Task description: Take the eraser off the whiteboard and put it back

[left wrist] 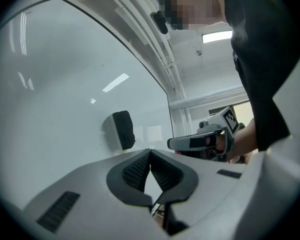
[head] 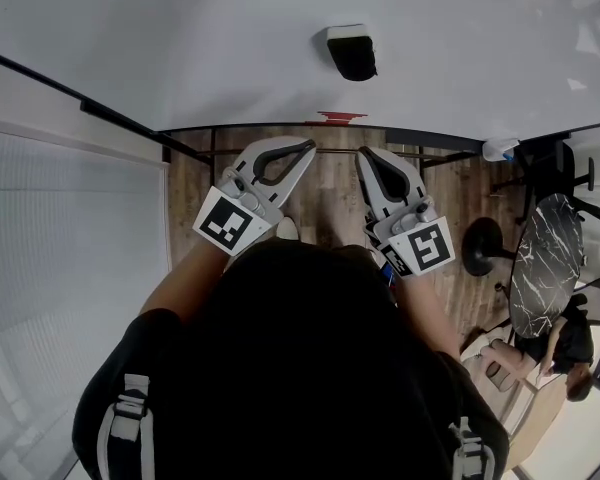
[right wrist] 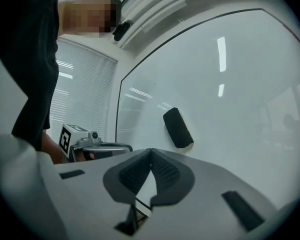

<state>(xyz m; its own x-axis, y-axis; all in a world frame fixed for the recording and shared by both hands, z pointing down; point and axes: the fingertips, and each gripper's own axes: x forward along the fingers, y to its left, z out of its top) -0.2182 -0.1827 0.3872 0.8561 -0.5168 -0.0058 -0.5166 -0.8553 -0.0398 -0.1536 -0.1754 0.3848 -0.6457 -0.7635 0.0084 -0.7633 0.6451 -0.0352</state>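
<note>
The black eraser point(head: 351, 51) with its pale backing clings to the whiteboard point(head: 180, 38), above and ahead of both grippers. My left gripper point(head: 311, 147) is shut and holds nothing; it hangs below the board's lower edge. Beside it my right gripper point(head: 362, 154) is also shut and holds nothing. In the left gripper view the eraser point(left wrist: 123, 130) sits left of the closed fingertips point(left wrist: 150, 151), with the right gripper point(left wrist: 200, 141) off to the right. From the right gripper view, the eraser point(right wrist: 178, 127) lies just above and right of the closed jaws point(right wrist: 150, 150).
A red object point(head: 340, 118) lies at the board's lower edge. Window blinds point(head: 60, 248) fill the left. A round marble table point(head: 545, 263), a black stool base point(head: 483, 245) and another person point(head: 550, 353) are at the right, on a wooden floor.
</note>
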